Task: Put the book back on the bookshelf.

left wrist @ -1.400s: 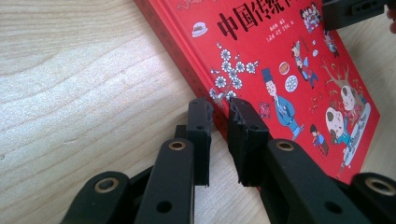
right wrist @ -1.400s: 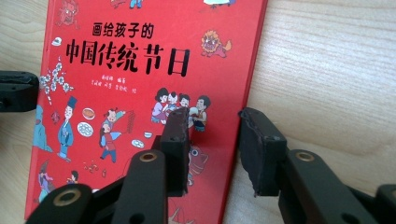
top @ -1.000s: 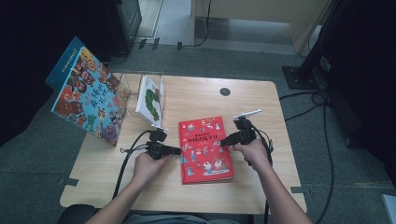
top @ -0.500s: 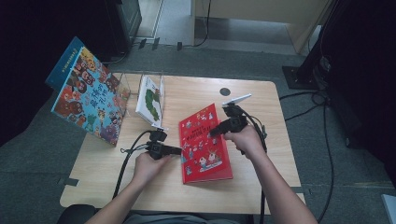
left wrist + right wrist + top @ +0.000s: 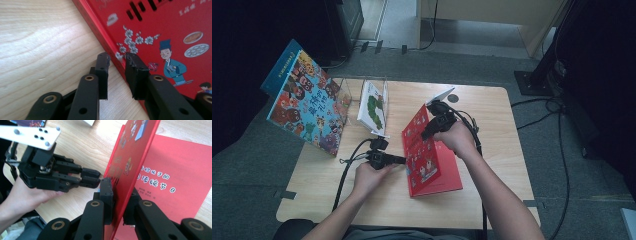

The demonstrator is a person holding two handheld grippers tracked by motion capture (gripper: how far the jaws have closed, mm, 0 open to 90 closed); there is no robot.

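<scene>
Right gripper (image 5: pixel 117 202) clamps the red book's cover (image 5: pixel 130 157), lifted off the page.

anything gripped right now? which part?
Right gripper pinches the red book's front cover at its free edge, lifted open. Left gripper holds nothing.

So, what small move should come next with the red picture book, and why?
Probably swing the red front cover further over to the left: the right gripper pinches its edge, it stands about half open, and the left gripper waits at the spine with nothing between its jaws.

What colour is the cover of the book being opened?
Red cover, clearest in the right gripper view.
</scene>
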